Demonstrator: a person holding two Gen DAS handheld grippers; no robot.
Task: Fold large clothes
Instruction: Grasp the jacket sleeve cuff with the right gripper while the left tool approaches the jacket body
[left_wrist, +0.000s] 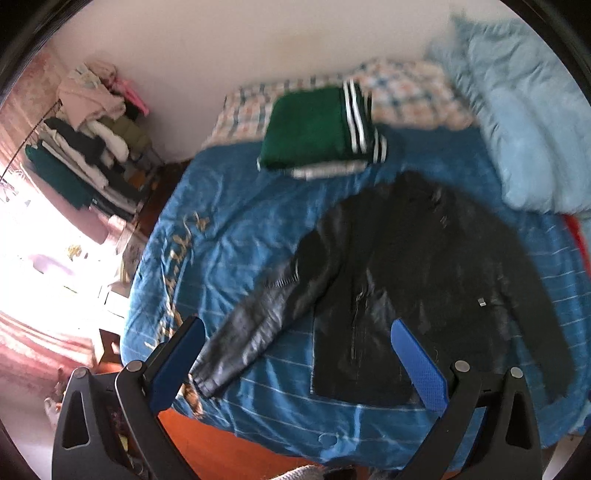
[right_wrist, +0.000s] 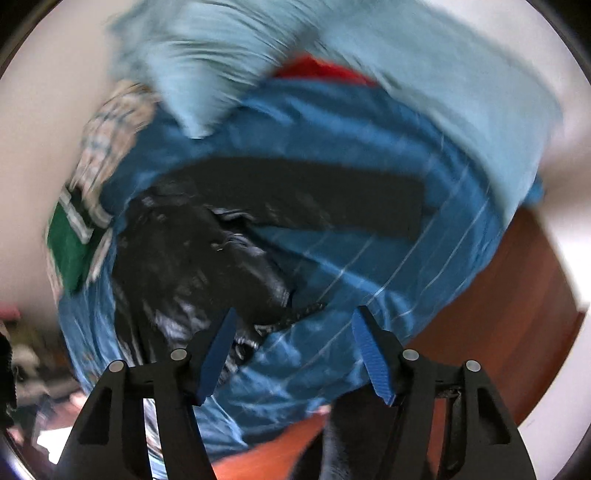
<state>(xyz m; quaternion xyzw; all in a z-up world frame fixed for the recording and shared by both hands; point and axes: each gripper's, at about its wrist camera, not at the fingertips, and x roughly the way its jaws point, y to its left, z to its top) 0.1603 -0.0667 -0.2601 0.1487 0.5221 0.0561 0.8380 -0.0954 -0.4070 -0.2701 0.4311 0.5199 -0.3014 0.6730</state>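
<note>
A black leather jacket (left_wrist: 406, 266) lies spread front-up on the blue bed cover (left_wrist: 229, 229), one sleeve (left_wrist: 251, 332) stretched toward the near left corner. My left gripper (left_wrist: 295, 325) hovers above the jacket's hem and that sleeve, open, with nothing between its blue pads (left_wrist: 417, 362). The right wrist view is blurred. It shows the same jacket (right_wrist: 192, 251) with its other sleeve (right_wrist: 314, 192) laid out sideways. My right gripper (right_wrist: 295, 314) stands open above the jacket's edge and the cover (right_wrist: 369, 266), holding nothing.
A folded green garment with white stripes (left_wrist: 314, 129) sits at the back of the bed on a checked sheet (left_wrist: 406, 92). A light blue duvet (left_wrist: 524, 122) is heaped at the right. A loaded clothes rack (left_wrist: 92, 147) stands left. Wooden floor (right_wrist: 498, 295) borders the bed.
</note>
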